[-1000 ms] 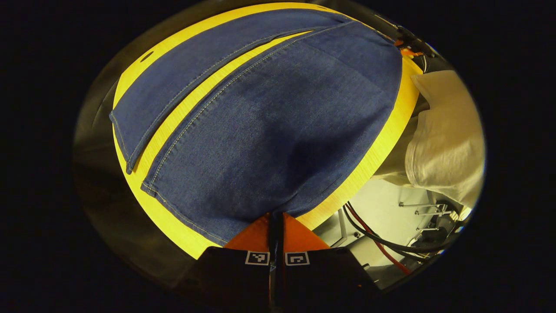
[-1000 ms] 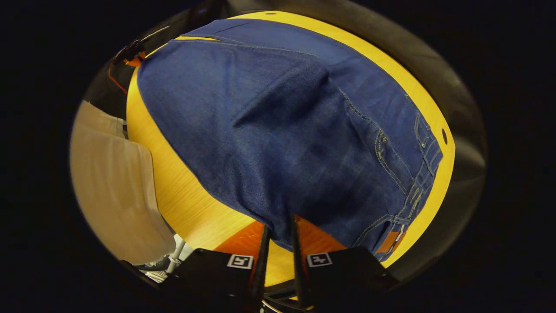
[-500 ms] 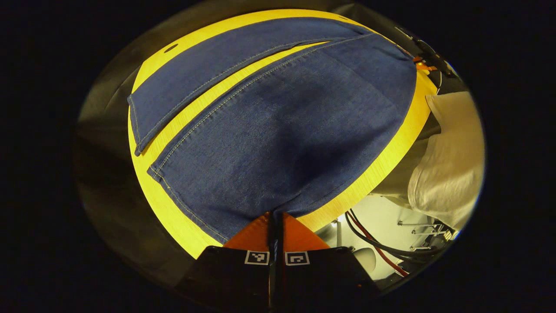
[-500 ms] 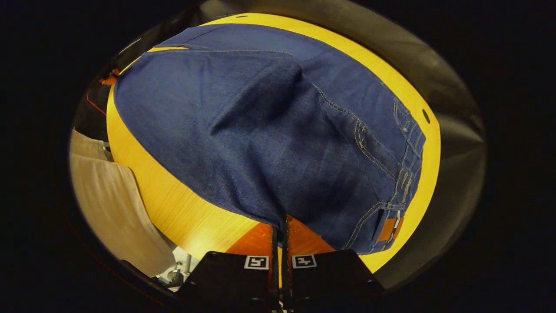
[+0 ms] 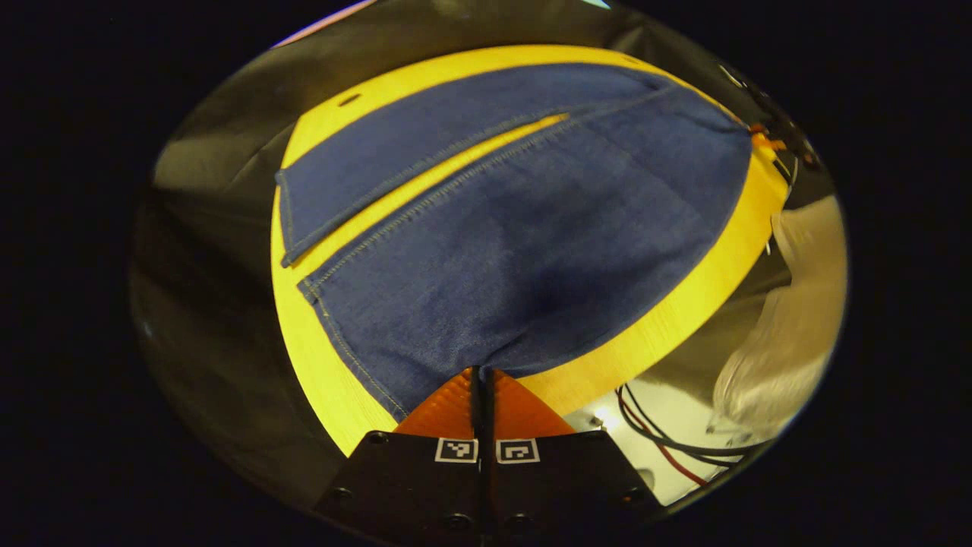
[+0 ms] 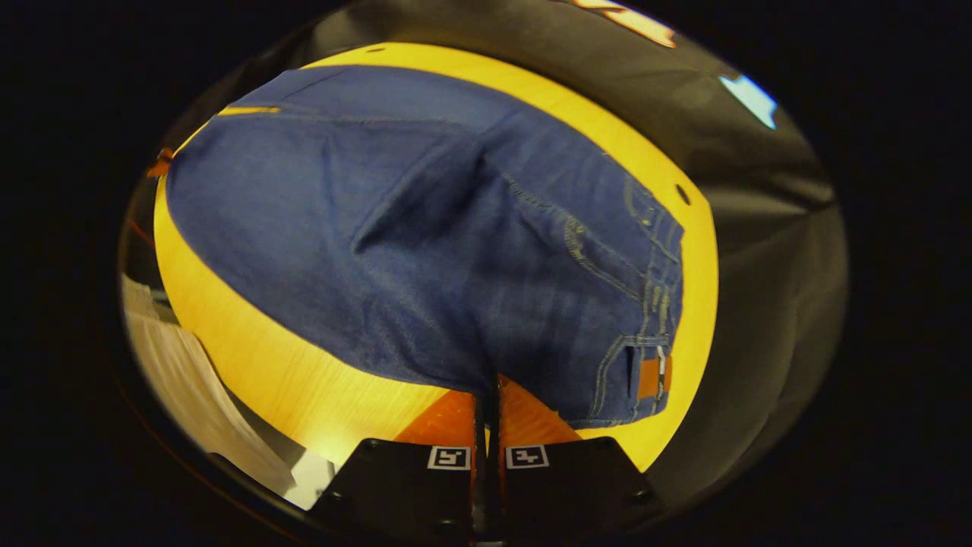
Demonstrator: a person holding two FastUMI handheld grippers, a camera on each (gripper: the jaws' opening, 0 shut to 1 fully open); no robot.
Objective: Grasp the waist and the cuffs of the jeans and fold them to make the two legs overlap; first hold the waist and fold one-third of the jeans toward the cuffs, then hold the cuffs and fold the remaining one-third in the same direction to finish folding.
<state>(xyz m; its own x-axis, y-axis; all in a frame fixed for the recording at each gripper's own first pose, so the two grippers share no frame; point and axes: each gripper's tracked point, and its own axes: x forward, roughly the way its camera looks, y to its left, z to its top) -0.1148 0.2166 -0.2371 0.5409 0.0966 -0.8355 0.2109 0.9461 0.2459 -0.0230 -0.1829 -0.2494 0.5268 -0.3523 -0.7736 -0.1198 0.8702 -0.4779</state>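
Left gripper (image 5: 481, 374): jaws pinching the near leg's edge by the cuff.
Right gripper (image 6: 490, 380): jaws nipped on the near edge by the waist.
Jeans (image 5: 524, 243): spread on the yellow table (image 5: 661, 327), legs apart.
Progress: barely begun; every fold remains.

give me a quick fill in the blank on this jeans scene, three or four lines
1. The jeans lie on a ____ table.
2. The left hand-held gripper is shut on the near ____ of the jeans.
3. In the left gripper view, the two legs lie apart, with a strip of ____ between them.
4. In the right gripper view, the right hand-held gripper pinches the jeans near the ____.

Missing words: yellow; edge; table; waist
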